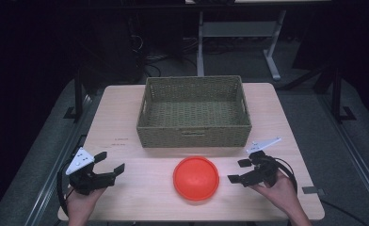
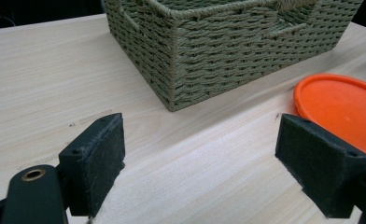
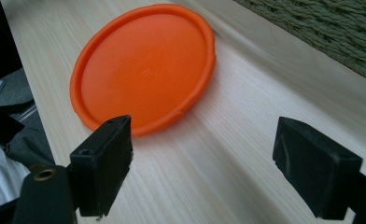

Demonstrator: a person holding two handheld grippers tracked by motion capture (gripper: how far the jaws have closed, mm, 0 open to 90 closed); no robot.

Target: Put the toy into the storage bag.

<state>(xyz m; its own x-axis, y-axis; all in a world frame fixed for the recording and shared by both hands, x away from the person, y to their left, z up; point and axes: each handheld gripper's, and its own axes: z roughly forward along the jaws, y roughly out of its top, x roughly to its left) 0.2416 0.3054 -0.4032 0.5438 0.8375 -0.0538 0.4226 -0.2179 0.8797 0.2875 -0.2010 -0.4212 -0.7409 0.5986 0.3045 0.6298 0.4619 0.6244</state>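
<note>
At the near edge of the table (image 1: 126, 188), a hand (image 1: 81, 203) on the left holds the left gripper (image 1: 108, 163), jaws spread wide with nothing between them, low over the bare wood. On the right, the other hand (image 1: 279, 193) holds the right gripper (image 1: 239, 170), its jaws likewise wide apart and empty, pointing left toward the disc. Between the two, near the middle of the near half, an orange disc (image 1: 196, 178) lies flat on the table, apart from both grippers. In the right gripper view the disc (image 3: 144, 65) sits just beyond the jaws. Farther back, a woven basket (image 1: 194, 134) stands at the table's centre, just behind the disc. Beyond the table the floor is dark.
</note>
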